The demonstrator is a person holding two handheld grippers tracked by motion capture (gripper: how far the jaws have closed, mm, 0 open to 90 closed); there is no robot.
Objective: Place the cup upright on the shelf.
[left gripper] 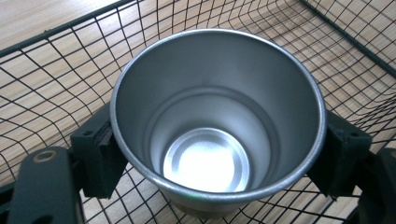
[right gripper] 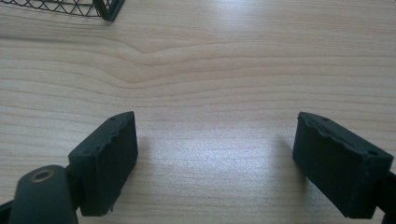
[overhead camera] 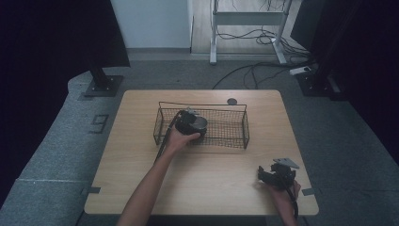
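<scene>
1. The metal cup stood upright inside the wire basket, toward the basket's left end, with its open mouth up and nothing in it; so the placing looked nearly done, judged from how things lay

2. What seemed left was the release: the left gripper had its pads against the cup's wall on both sides, just under the rim; I judged it a grip on the cup rather than a let-go, since no gap showed at either pad

3. After the release, the gripper would have to rise clear of the basket without catching the rim wire or tipping the cup

4. The left forearm reached up to the basket's near-left corner; the left hand lay at the basket's near wall, with the gripper tipped over that wall and pointing down into the basket

5. The right gripper rested well away from the basket, off its near-right corner on the bare table; its jaws stood wide apart with nothing between them but wood; the right hand held it low by the table's near edge
</scene>
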